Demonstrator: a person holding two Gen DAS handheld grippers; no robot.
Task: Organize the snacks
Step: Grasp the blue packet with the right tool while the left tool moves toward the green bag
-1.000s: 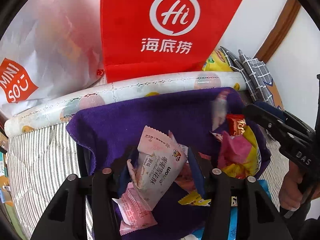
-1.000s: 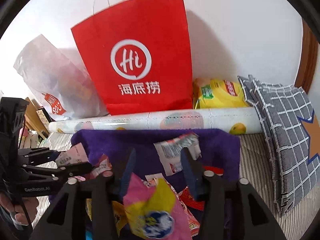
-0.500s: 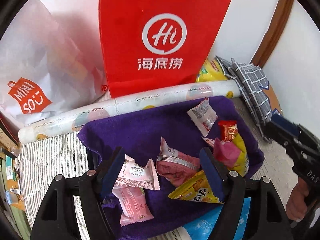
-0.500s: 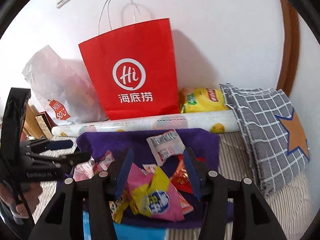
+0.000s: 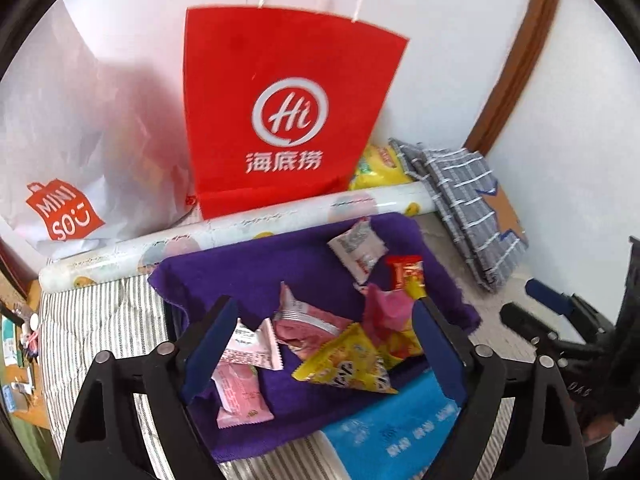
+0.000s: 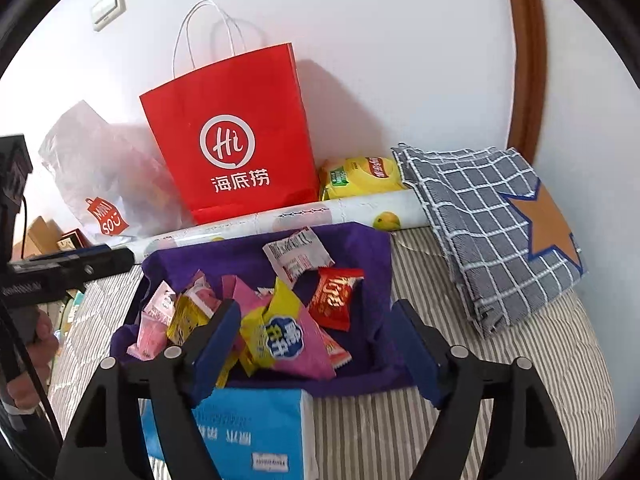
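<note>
Both grippers hang over the purple cloth [image 5: 256,268] with their jaws just spread wide and nothing between them. The snacks lie heaped on that cloth, ahead of and below each tool. The left gripper [image 5: 320,344] has the pink packet [image 5: 250,344] nearest its left finger, long axis running roughly across the jaws. The right gripper [image 6: 316,344] is over the pink-and-yellow bag [image 6: 292,340]. The blue box [image 6: 240,428] sits at the cloth's near edge, perhaps the bin
</note>
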